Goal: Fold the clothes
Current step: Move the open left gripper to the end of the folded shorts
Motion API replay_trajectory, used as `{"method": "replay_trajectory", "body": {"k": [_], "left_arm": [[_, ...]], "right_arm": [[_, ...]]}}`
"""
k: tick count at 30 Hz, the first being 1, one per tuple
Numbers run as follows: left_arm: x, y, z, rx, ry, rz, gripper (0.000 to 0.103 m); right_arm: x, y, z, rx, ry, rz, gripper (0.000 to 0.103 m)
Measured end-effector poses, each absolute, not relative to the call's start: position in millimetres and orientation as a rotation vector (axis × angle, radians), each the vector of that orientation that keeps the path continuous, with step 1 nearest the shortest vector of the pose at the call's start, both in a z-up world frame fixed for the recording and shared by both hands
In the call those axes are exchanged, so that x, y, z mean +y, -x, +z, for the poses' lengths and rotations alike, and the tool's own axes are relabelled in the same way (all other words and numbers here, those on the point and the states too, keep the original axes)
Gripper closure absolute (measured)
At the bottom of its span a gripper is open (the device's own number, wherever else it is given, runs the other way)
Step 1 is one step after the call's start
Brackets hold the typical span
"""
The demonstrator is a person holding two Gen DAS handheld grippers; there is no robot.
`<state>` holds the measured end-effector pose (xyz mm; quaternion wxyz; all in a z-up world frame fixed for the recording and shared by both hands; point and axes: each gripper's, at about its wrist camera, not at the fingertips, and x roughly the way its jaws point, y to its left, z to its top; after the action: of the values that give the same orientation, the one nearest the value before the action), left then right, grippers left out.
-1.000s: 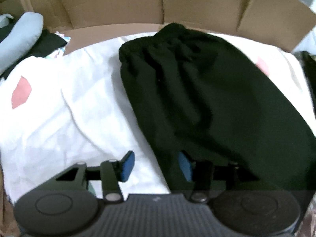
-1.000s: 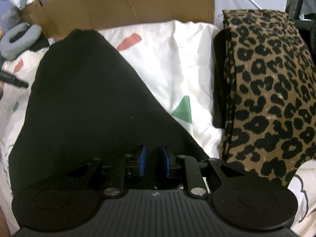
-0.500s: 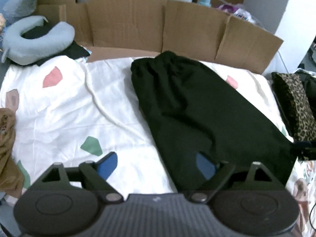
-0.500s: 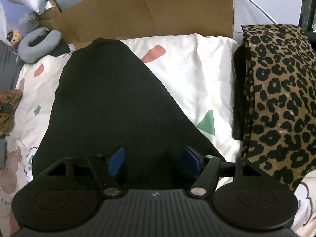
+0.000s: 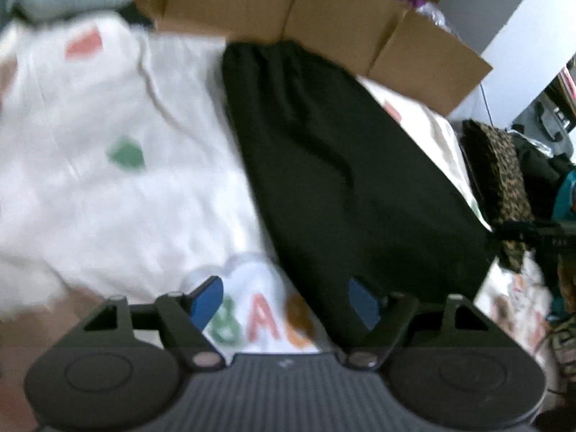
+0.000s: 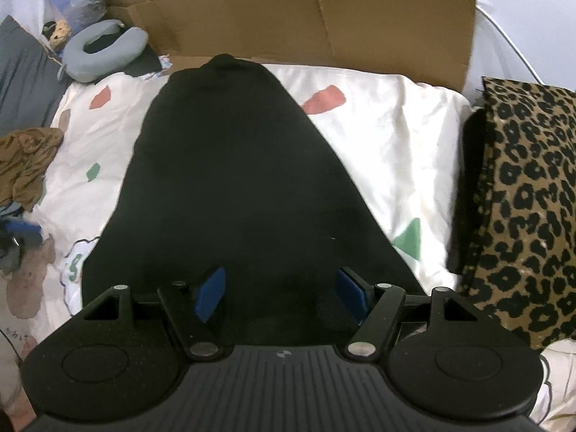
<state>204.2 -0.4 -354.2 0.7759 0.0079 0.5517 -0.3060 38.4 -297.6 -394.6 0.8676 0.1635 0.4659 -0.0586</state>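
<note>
A black garment (image 5: 334, 165) lies flat on a white patterned sheet (image 5: 108, 187), gathered waistband at the far end. It also shows in the right wrist view (image 6: 234, 187), spread wide toward me. My left gripper (image 5: 286, 300) is open and empty, above the garment's near left edge. My right gripper (image 6: 282, 293) is open and empty, above the garment's near hem. The left wrist view is blurred.
A folded leopard-print cloth (image 6: 525, 201) lies at the right on the sheet (image 6: 388, 136). Cardboard panels (image 6: 324, 25) stand along the back. A grey neck pillow (image 6: 104, 54) and a crumpled brown garment (image 6: 25, 158) lie at the left.
Both grippers opened and let go of the black garment, then pulled back and up. The garment now lies flat on the sheet.
</note>
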Motion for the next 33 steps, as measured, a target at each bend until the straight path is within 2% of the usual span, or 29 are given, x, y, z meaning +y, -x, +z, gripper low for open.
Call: {"method": "replay_trajectory", "body": {"k": [5, 19, 33], "left_arm": [[-7.4, -191.0, -382.5, 1.261, -0.084, -0.674, 0.033], [-34.7, -175.1, -401.3, 1.208, -0.213, -0.759, 0.033], [-17.2, -186.7, -387.6, 1.188, -0.067, -0.783, 0.033]], "right_arm": [[-275.1, -49.2, -385.1, 0.970, -0.318, -0.055, 0.029], [-209.1, -71.7, -390.3, 1.011, -0.302, 0.115, 0.029], [-118.3, -97.1, -409.3, 1.080, -0.134, 0.359, 0.030]]}}
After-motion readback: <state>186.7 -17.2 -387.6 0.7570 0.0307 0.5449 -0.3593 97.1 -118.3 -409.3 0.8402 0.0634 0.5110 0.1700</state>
